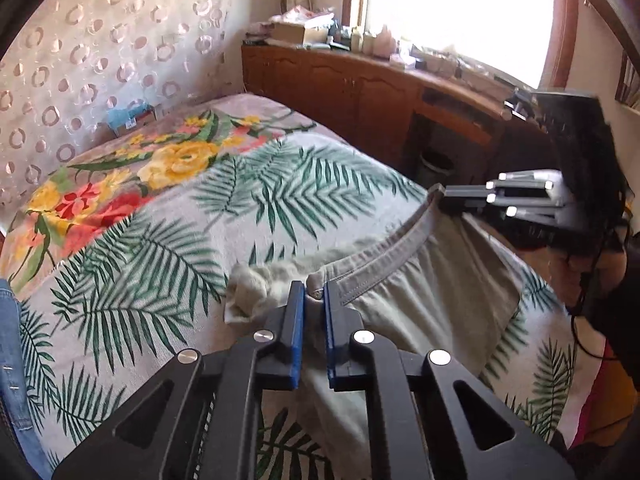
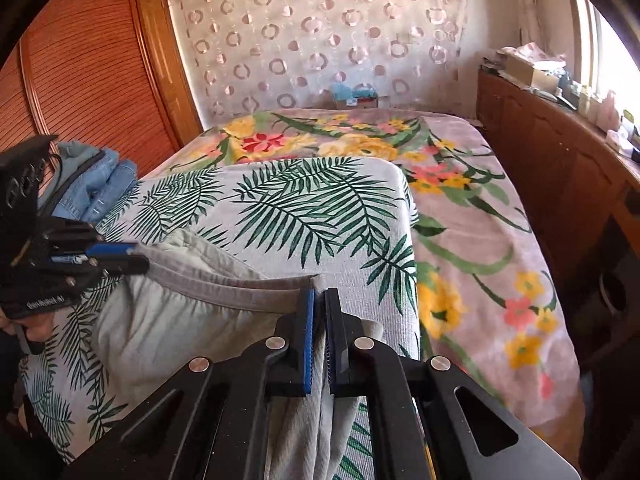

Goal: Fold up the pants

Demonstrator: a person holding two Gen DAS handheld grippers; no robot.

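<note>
A: Left wrist view, nearest first: left gripper (image 1: 314,292) pinched tight on the pants (image 1: 432,292) waistband corner, cloth squeezed betw. the blue pads.

B: Right wrist view, same: right gripper (image 2: 319,298) clamped on the waistband's other end, fabric hanging thru the jaws.

A: Pants lie on the leaf-print sheet (image 1: 132,264), waistband stretched betw. both grippers.

B: Farther, approx. 10 o'clock, folded jeans (image 2: 100,184). Floral blanket (image 2: 480,248) at 2 o'clock, curtain (image 2: 320,36) at 12.
</note>
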